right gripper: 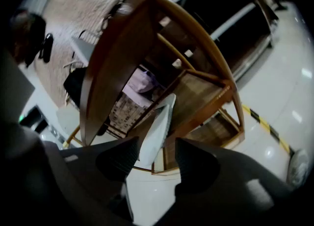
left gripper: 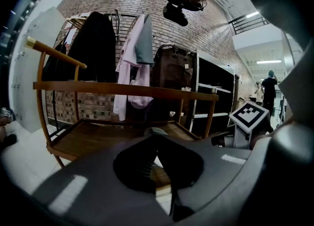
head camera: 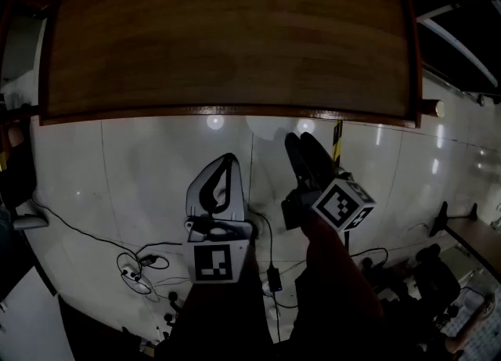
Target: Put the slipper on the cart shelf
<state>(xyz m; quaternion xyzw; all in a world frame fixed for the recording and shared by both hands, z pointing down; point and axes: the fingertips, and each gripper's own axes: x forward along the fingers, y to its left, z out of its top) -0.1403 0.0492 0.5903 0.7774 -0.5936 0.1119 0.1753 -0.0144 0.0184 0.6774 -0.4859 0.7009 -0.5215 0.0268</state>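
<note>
The wooden cart (head camera: 227, 38) fills the top of the head view; its lower shelf (left gripper: 98, 139) (right gripper: 201, 87) lies ahead of both grippers. My left gripper (head camera: 229, 160) (left gripper: 156, 138) is grey, hangs over the floor short of the cart, and is shut with nothing in it. To its right, my right gripper (head camera: 301, 142) (right gripper: 157, 141) stands open. A pale pointed shape (right gripper: 154, 127) rises between its jaws, against the left one and clear of the right one. I cannot tell whether it is the slipper or the other gripper. A small grey rounded thing (left gripper: 154, 131) shows just past the left tips.
Cables and a plug strip (head camera: 137, 261) lie on the white floor at lower left. Yellow-black tape (head camera: 338, 138) marks the floor by the cart's near edge. Behind the cart hang clothes on a rack (left gripper: 132, 58), next to black shelving (left gripper: 216, 97). A person (left gripper: 269, 90) stands far right.
</note>
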